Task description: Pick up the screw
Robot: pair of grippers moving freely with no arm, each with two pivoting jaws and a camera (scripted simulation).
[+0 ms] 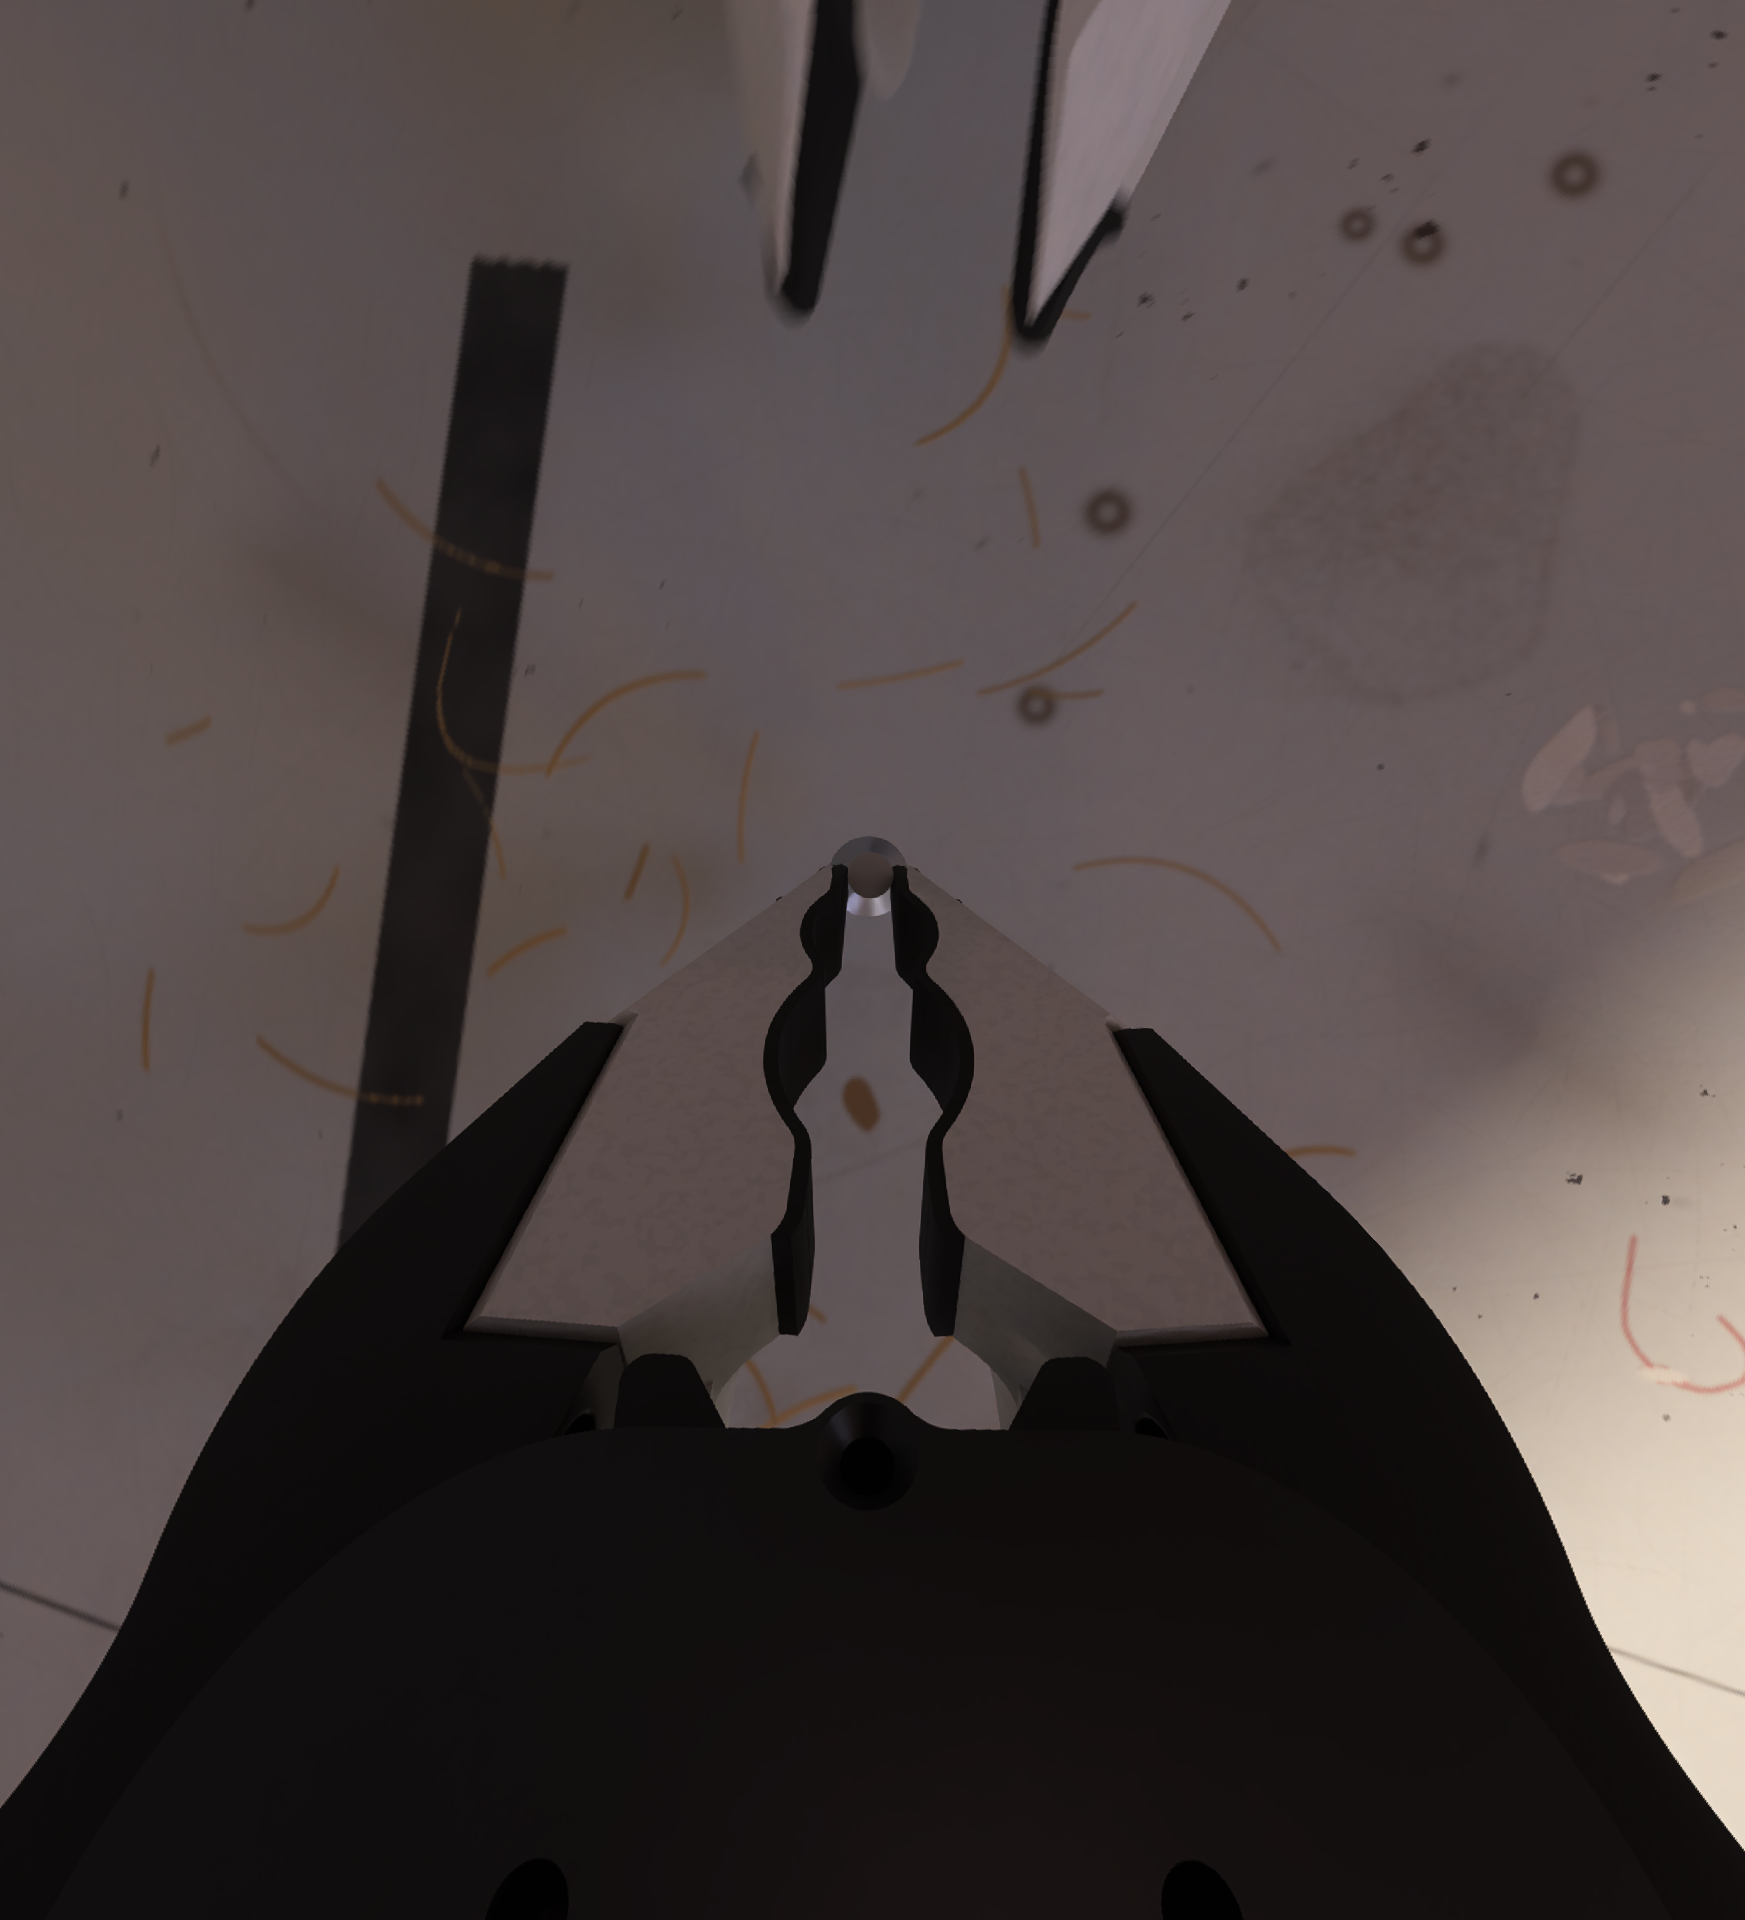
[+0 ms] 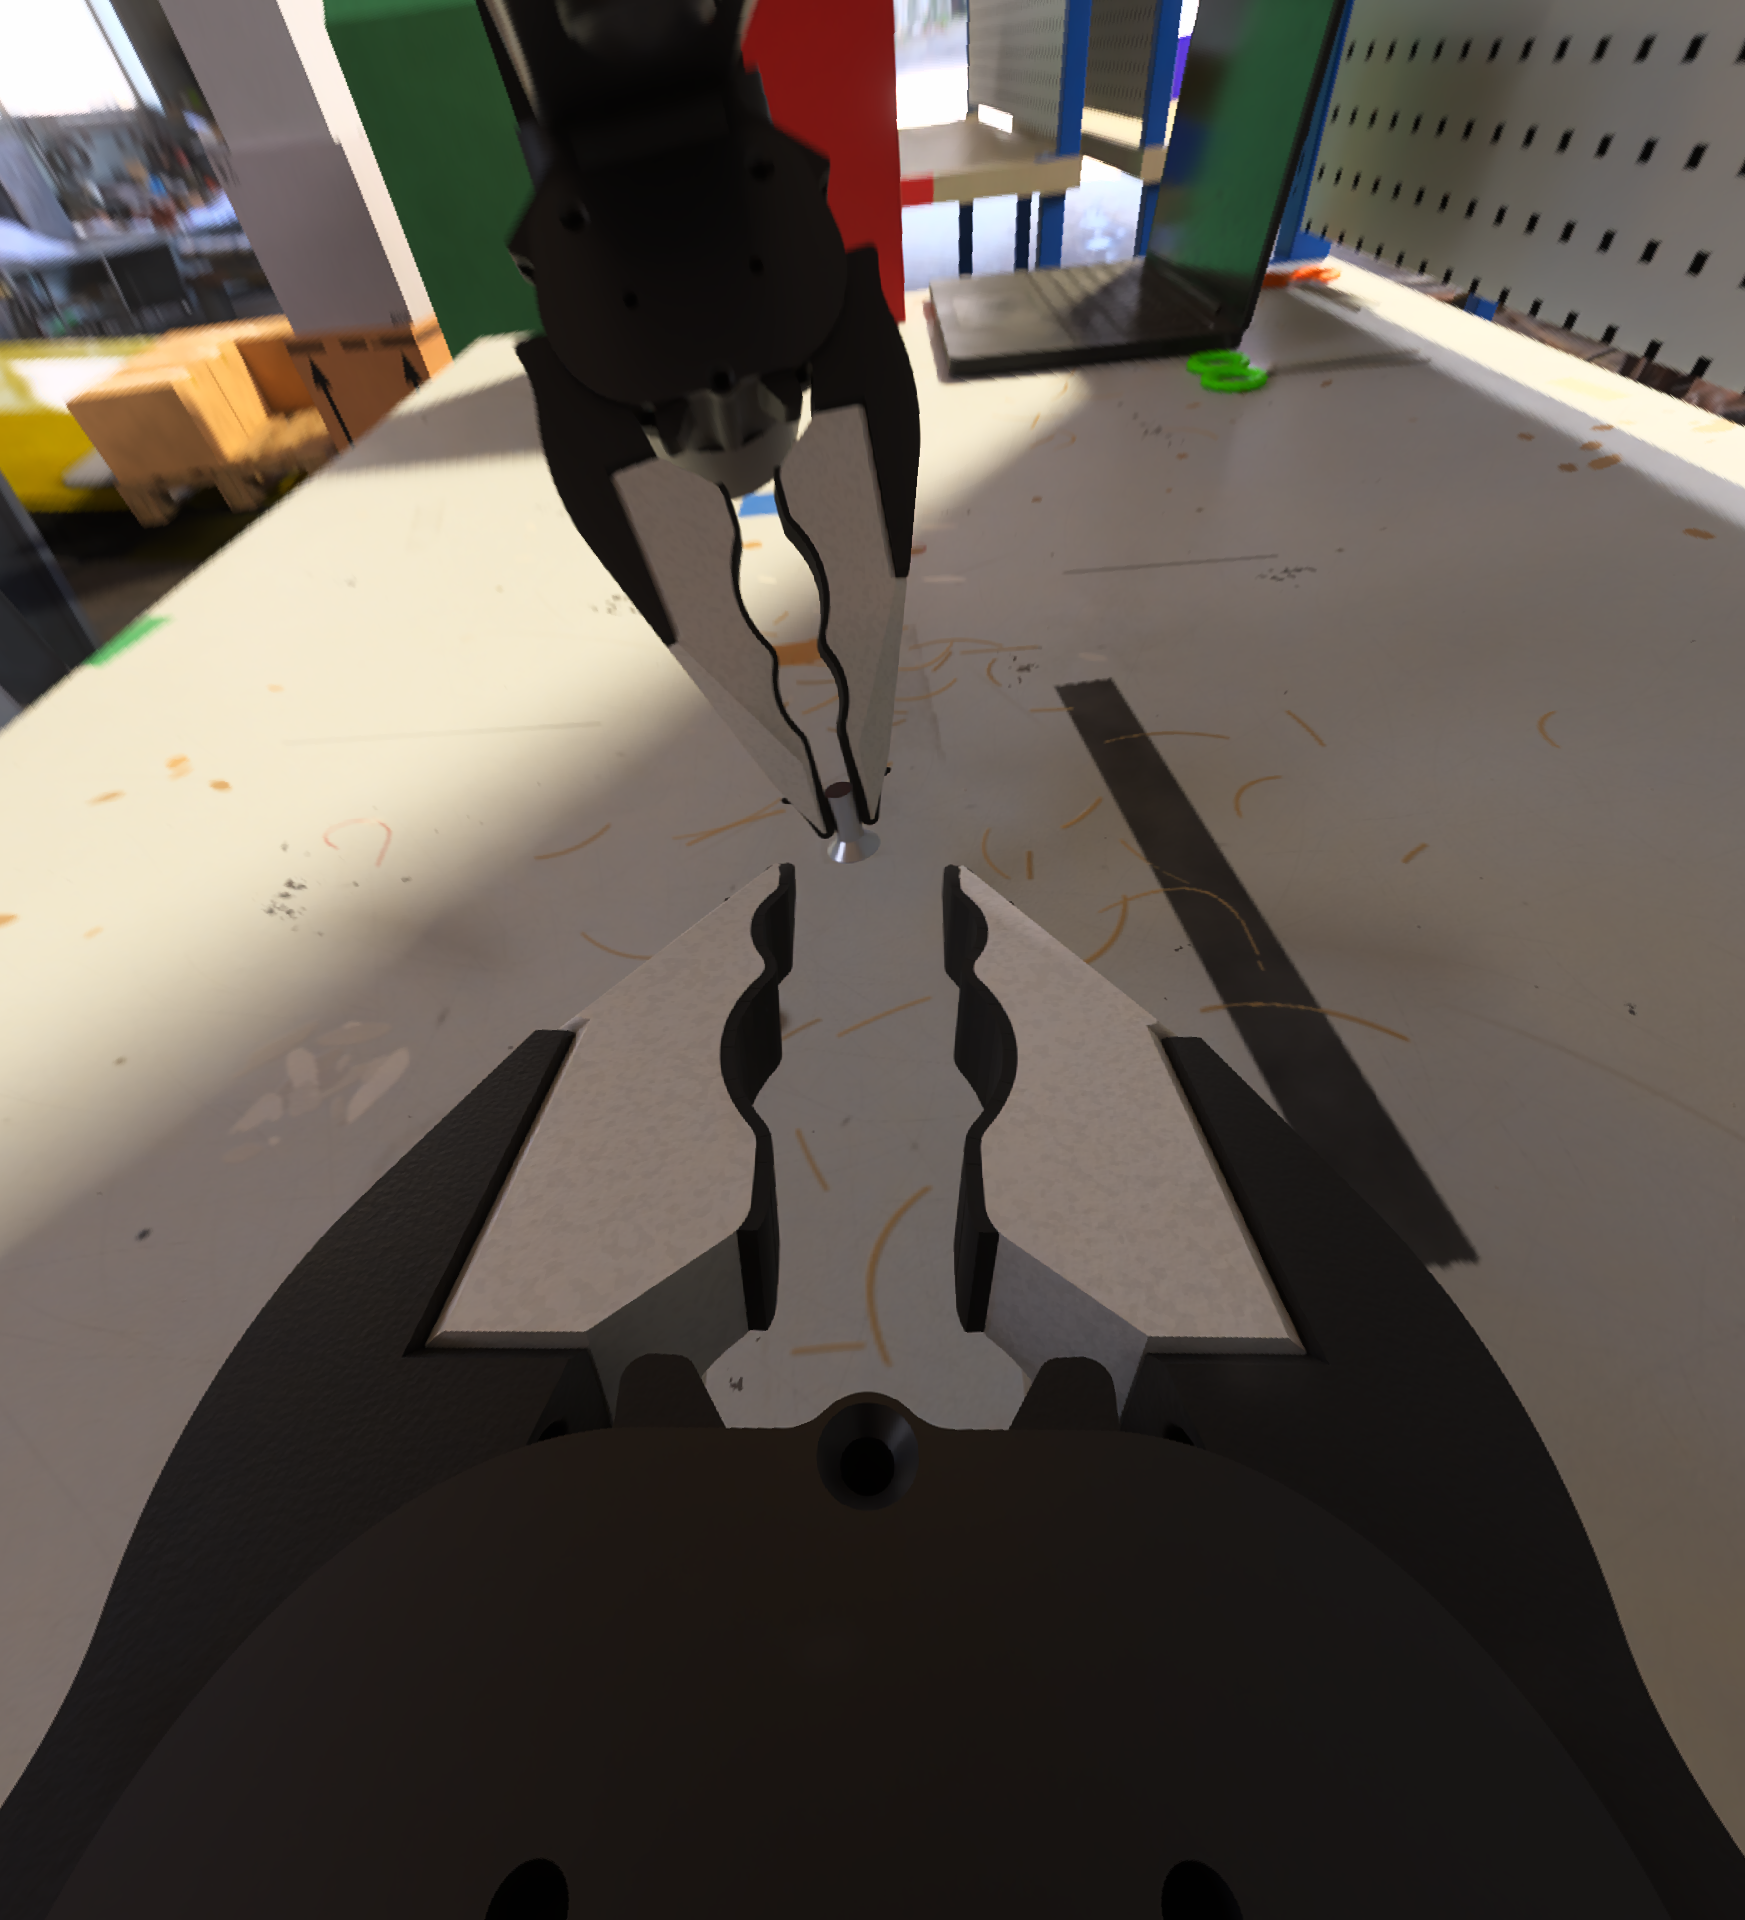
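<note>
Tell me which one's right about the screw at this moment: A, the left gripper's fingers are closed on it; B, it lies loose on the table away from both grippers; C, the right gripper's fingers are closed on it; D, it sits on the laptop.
A: the left gripper has its fingers shut on the screw, while the right gripper stands open just short of it.

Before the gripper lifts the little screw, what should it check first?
1. Left gripper closed on the screw: ok, both tips pinch its shank.
2. Screw upright: ok, head down on the table.
3. Grip depth: not ok, only the very tips hold it.
4. Right gripper out of the way: cannot tell; it is open, tips near the screw.
5. Screw off the table: not ok, the head looks to be touching.
</note>
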